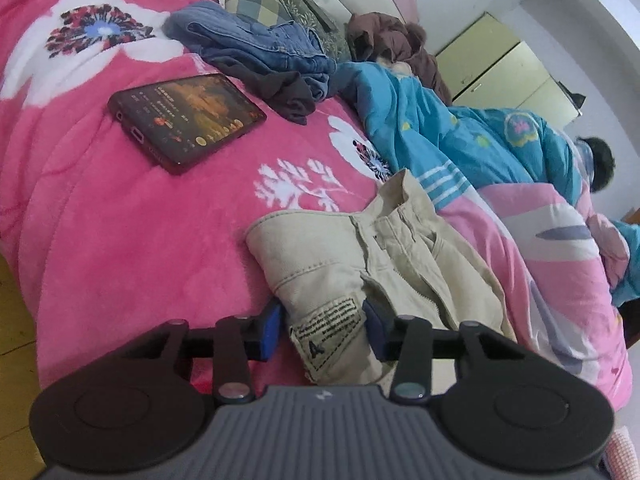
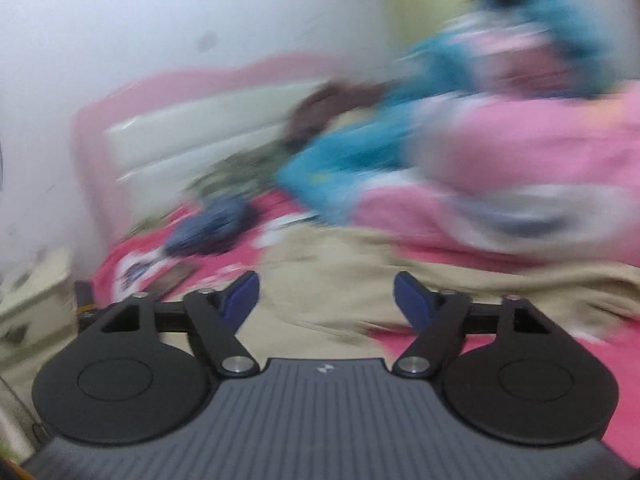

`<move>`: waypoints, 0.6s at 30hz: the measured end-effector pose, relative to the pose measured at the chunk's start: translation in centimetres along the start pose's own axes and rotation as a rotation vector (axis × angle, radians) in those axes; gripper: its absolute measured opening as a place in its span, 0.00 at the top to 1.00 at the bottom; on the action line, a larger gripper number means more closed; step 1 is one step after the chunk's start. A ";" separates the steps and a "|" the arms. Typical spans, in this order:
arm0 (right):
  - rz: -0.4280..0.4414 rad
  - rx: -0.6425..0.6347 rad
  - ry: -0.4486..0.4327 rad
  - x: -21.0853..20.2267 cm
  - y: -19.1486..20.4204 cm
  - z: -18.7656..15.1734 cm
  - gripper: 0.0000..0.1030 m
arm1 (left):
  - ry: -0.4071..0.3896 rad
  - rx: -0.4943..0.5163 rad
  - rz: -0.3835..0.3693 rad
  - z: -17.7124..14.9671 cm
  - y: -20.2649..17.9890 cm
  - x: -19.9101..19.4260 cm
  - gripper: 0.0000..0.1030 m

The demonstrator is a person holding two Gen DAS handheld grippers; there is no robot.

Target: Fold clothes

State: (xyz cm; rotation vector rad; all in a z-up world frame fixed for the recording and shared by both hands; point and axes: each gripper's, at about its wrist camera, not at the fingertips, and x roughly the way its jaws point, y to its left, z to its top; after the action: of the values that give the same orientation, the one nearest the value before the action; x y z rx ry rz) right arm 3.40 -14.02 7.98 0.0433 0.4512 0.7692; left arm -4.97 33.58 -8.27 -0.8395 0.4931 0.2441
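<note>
— Two layers of the beige trousers, near on the bed, are clamped by the left hand-held gripper?
— Seemingly. The right hand-held gripper is held apart; the blurred hem should be pinched squarely.

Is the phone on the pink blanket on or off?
On. The phone lies face up on the pink blanket, its screen lit with an orange picture and rows of icons.
</note>
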 end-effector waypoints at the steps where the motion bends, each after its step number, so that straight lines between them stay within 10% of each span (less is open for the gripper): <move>1: 0.038 -0.008 0.044 4.6 0.8 0.9 0.40 | -0.002 -0.004 -0.004 0.0 0.1 0.1 0.56; 6: 0.114 0.023 0.212 25.6 3.5 4.2 0.40 | -0.027 -0.005 -0.005 -0.1 0.3 0.4 0.57; 11: 0.007 0.041 0.359 38.7 5.3 4.1 0.40 | -0.109 0.061 0.033 -1.1 -0.1 0.5 0.73; 12: -0.006 0.038 0.373 39.8 5.4 3.9 0.44 | -0.129 0.076 0.037 -1.4 -0.2 0.4 0.78; 14: -0.001 0.027 0.382 40.4 5.5 3.4 0.94 | -0.169 0.106 0.043 -1.8 -0.3 0.2 0.86; 18: 0.014 0.015 0.391 41.5 5.8 2.6 0.95 | -0.223 0.069 0.023 -1.5 0.4 -1.0 0.88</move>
State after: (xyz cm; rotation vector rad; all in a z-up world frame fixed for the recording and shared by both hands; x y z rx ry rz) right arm 26.70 18.74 -4.16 -0.0915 0.8283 0.7899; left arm -6.49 32.67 -8.87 -0.7290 0.3007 0.3359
